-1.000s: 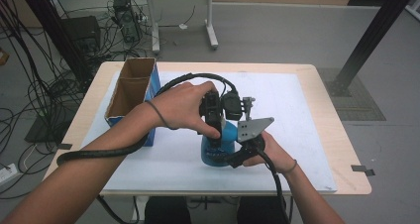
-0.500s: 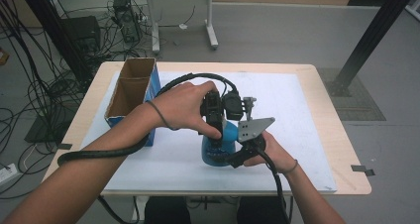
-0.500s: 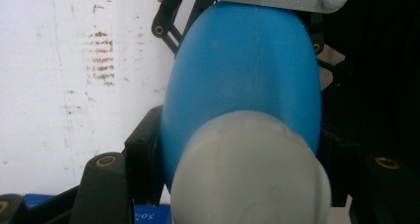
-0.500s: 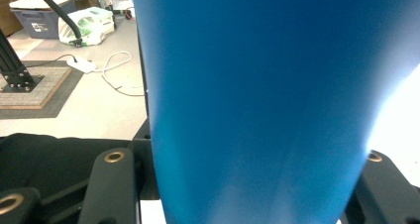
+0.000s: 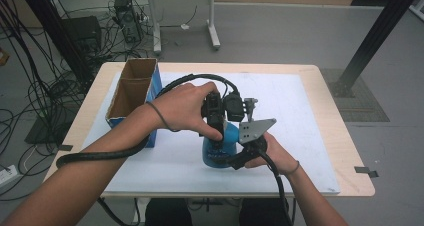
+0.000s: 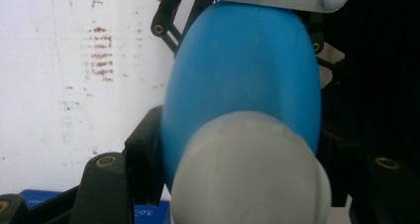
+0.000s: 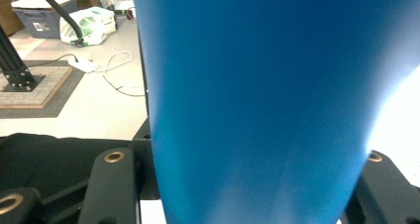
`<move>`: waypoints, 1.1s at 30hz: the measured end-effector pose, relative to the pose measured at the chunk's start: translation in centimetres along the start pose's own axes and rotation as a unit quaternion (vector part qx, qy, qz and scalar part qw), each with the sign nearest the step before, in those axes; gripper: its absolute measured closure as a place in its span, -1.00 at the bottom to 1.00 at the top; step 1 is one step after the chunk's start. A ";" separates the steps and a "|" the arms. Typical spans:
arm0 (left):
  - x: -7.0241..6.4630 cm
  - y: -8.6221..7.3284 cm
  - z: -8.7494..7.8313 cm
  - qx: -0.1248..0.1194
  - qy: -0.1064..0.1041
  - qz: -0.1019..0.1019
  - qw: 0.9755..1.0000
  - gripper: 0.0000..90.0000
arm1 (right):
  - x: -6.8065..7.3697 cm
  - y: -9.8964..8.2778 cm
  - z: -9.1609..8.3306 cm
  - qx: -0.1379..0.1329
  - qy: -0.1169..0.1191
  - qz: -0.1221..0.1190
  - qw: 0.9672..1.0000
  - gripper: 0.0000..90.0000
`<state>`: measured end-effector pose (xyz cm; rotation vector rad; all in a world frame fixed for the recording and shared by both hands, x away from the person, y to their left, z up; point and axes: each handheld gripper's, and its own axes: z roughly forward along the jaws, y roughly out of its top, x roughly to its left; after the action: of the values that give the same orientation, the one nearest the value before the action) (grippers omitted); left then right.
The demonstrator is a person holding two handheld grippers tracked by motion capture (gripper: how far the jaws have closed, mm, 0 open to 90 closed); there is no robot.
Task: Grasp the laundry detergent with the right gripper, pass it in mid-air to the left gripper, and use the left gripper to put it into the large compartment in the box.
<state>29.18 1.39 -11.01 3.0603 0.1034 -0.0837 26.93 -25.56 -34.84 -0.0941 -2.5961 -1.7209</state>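
Your hands are hiding most of the blue bottle [image 5: 220, 153] standing mid-table; left gripper [image 5: 216, 136] is clamping its white cap [image 6: 247, 174], right gripper [image 5: 239, 158] its body. The cardboard box [image 5: 131, 93] is sitting open, its contents unclear.

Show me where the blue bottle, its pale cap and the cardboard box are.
blue bottle [image 5: 220, 148]: high view, lower body.
pale cap [image 6: 247, 174]: left gripper view, rounded top.
cardboard box [image 5: 116, 117]: high view, near rim.
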 end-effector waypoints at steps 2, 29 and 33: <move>0.0 -0.1 0.0 -0.002 0.001 0.000 1.000 -0.18 | 0.0 0.0 0.0 -0.001 0.000 0.000 1.000 -0.07; -0.1 0.0 -0.1 -0.001 0.003 -0.002 1.000 -0.18 | -0.1 0.1 -0.1 -0.001 -0.002 -0.003 1.000 -0.07; -0.1 0.0 -0.2 -0.001 0.003 -0.002 1.000 -0.18 | -0.1 0.0 -0.1 -0.002 -0.002 -0.003 1.000 -0.07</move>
<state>29.12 1.37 -10.84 3.0595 0.1086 -0.0742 26.98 -25.61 -34.79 -0.0901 -2.5987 -1.7292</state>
